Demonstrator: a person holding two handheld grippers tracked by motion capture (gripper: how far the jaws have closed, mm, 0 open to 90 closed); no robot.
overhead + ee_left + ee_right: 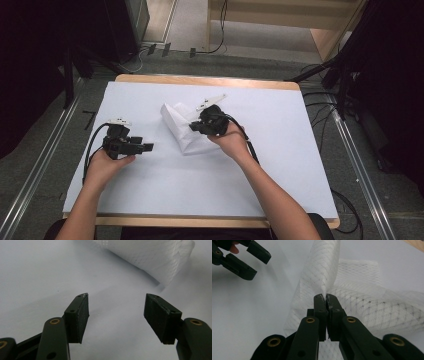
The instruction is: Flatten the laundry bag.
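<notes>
A white mesh cloth lies partly folded on the white table cover, near the middle. My right gripper is shut on a pinched fold of that cloth, which stands up from between the closed jaws in the right gripper view. My left gripper rests low at the left of the table, pointing right toward the cloth, with its jaws apart and nothing between them. The cloth's edge shows beyond the left gripper's open jaws. The left gripper also appears at the top left of the right gripper view.
The white cover spreads over a wooden table. Black cables trail from both grippers. Dark stands and rails flank the table on a grey floor, and a wooden frame stands beyond.
</notes>
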